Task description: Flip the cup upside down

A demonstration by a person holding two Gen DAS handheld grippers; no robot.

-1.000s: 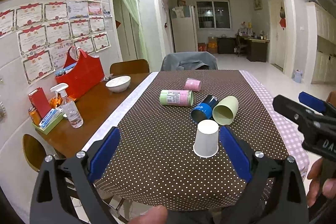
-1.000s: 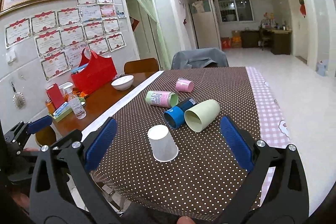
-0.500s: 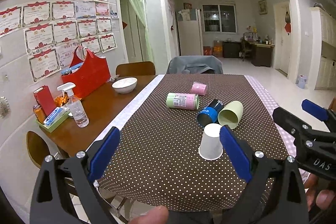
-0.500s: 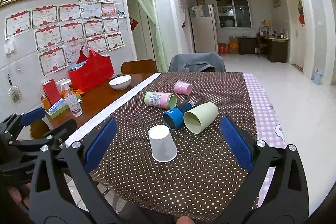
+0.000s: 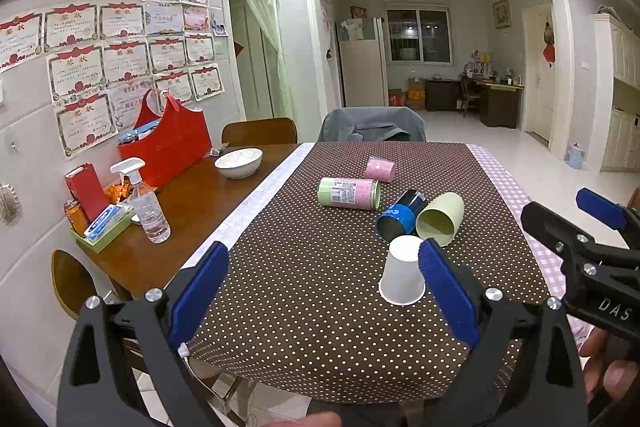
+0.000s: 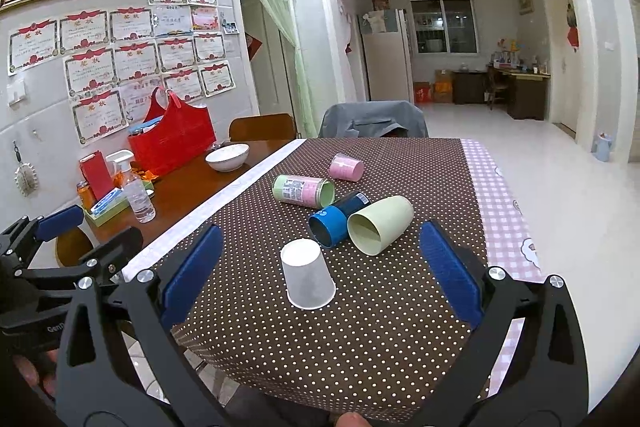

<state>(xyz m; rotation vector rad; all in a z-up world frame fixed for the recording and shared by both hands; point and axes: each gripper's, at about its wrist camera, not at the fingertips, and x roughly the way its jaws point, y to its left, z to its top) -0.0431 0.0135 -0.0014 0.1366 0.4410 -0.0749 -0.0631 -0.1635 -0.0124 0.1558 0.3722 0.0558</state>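
Observation:
A white paper cup (image 5: 402, 271) stands upside down on the brown dotted tablecloth (image 5: 312, 267), near the front edge; it also shows in the right wrist view (image 6: 307, 275). My left gripper (image 5: 320, 291) is open and empty, back from the cup, which sits by its right finger. My right gripper (image 6: 320, 279) is open and empty, back from the cup, which lies between its fingers in view. Each gripper shows at the edge of the other's view.
Behind the white cup lie a pale green cup (image 6: 380, 225), a blue can (image 6: 334, 219), a green-pink canister (image 6: 303, 191) and a pink cup (image 6: 346, 167). On the bare wood at left are a white bowl (image 5: 239, 162), a spray bottle (image 5: 146, 203) and a red bag (image 5: 168, 141).
Both grippers have drawn back and risen a little from the table. The white cup and the other cups have not moved.

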